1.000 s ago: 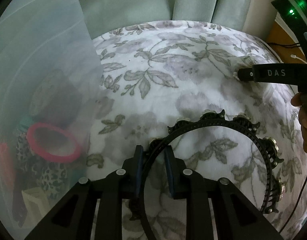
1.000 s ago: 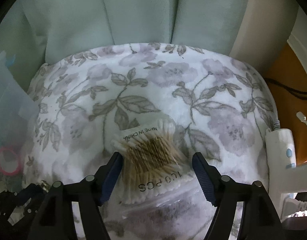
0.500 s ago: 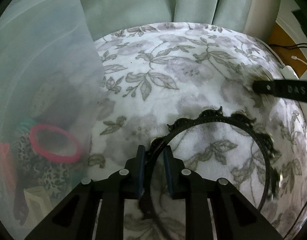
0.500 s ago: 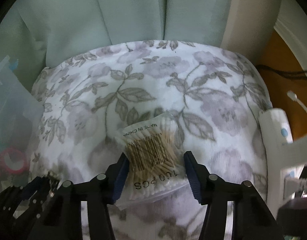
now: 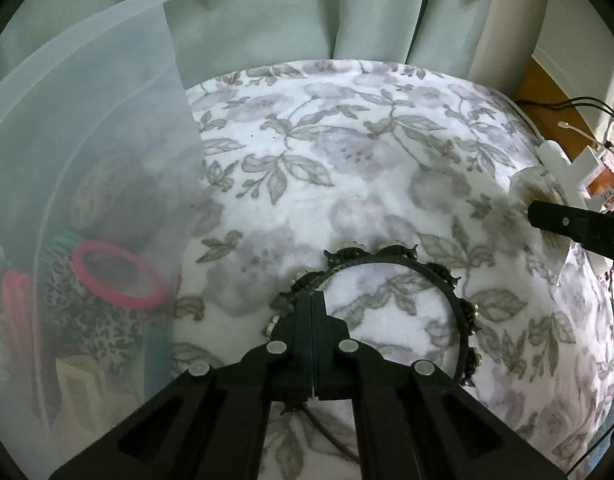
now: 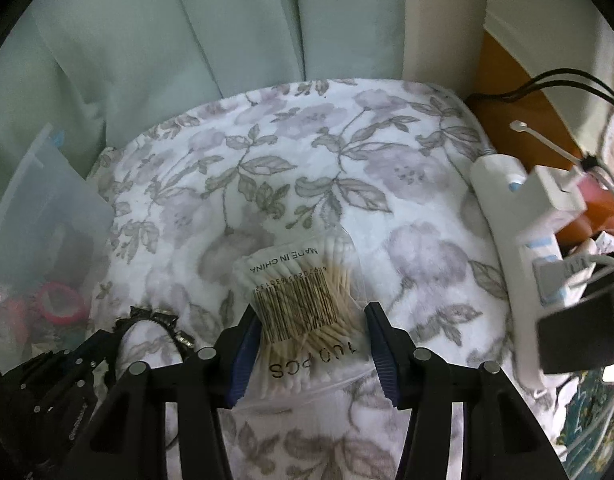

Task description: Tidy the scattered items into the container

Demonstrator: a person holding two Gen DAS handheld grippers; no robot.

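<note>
Since a second ago your left claw (image 5: 311, 300) has shut fully on the black hoop-shaped headband with studded ornaments (image 5: 447, 276), pinching its thin band where the pads earlier stood apart around it. Your right claw (image 6: 313, 320) has just been narrowing around the clear plastic bag of wooden-stemmed cotton swabs (image 6: 303, 304); its blue pads now flank the bag on both sides, the left pad at the bag's edge, but you cannot tell whether they press it.

Both things lie on the white bed cover printed with grey-lilac flowers (image 5: 347, 168). The headband's free arc curves off to the right of your left claw, and in the right wrist view it shows at lower left with that claw on it.

Left of the bed cover stands the frosted translucent plastic container (image 5: 107, 128), with a pink ring (image 5: 119, 276) and leopard-print fabric (image 5: 91, 320) inside. A pale green curtain (image 6: 227, 40) hangs behind.
</note>
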